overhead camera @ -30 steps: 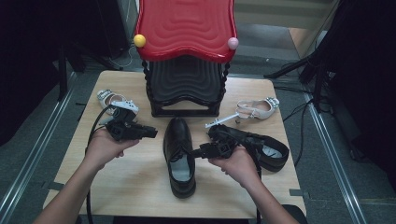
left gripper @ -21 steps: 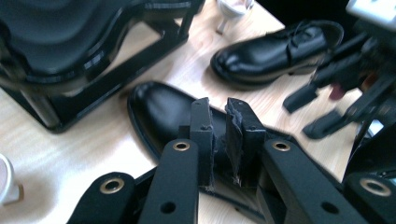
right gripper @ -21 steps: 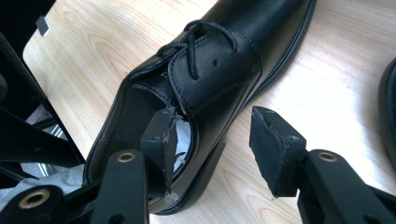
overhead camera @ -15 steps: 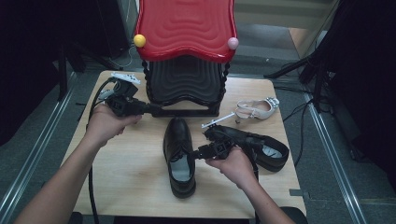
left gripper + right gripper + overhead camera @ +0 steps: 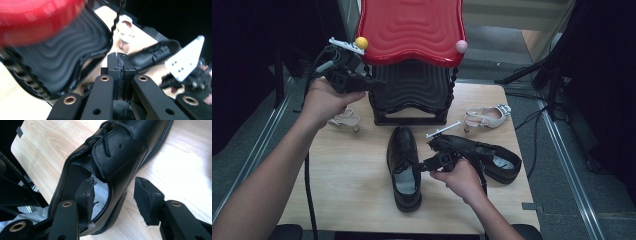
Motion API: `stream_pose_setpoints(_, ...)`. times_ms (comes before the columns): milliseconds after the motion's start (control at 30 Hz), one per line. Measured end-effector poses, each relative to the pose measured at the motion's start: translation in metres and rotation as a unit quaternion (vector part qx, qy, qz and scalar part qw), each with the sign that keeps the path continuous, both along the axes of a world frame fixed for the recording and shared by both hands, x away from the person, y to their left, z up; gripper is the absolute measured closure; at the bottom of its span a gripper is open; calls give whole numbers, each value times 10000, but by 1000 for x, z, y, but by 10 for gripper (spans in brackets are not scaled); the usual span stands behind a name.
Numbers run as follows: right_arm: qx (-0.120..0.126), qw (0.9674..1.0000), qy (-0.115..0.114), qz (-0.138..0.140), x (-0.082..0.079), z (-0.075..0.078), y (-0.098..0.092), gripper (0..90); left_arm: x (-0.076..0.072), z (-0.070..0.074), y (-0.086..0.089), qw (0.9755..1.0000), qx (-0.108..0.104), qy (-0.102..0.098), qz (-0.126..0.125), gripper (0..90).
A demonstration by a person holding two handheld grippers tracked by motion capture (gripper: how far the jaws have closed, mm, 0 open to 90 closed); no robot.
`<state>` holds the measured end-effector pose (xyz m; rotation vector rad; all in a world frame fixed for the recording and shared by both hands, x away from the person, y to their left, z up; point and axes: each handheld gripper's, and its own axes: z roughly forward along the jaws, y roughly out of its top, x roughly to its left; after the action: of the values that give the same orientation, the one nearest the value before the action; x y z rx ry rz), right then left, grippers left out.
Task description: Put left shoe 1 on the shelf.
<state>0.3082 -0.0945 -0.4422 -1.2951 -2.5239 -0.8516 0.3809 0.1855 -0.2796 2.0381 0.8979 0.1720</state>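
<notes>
My left gripper point(image 5: 378, 85) is shut and empty, held up beside the left corner of the rack's red top shelf point(image 5: 412, 30); its pads point(image 5: 119, 58) meet in front of the black lower shelf point(image 5: 62, 57). Below it a white sandal point(image 5: 344, 119) lies on the table. My right gripper point(image 5: 419, 167) stands at the middle black shoe point(image 5: 404, 175). Its jaws have just been opening: one pad point(image 5: 86, 195) is inside the shoe point(image 5: 120, 152), the other outside, with the side wall between them and a gap showing.
A second black shoe point(image 5: 487, 155) lies to the right on the wooden table point(image 5: 347, 175), with another white sandal point(image 5: 486, 117) behind it. The shoe rack fills the table's far middle. Cables trail from both grippers off the front edge.
My left hand has risen from the left sandal on the table to the red shelf's corner, with the sandal left lying. The right hand has stayed at the shoe.
</notes>
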Motion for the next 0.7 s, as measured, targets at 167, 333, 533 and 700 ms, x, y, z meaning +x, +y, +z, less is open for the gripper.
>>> stream_pose_setpoints(167, 28, 10000, 90, -30, -2, -3, 2, 510, 5, 20, 1, 9998, -58, -161, 114, 898)
stream_pose_setpoints(333, 13, 9998, 187, -53, -3, -10, 2, 501, 10, 40, -2, 9993, 48, -318, 199, 897)
stream_pose_setpoints(533, -76, 9996, 258, -59, 0, -15, 5, 500, 28, 49, -4, 9986, 124, -322, 410, 896)
stream_pose_setpoints(700, -185, 9993, 326, -4, 2, -20, 13, 495, 41, 49, -4, 9978, 168, -305, 562, 897)
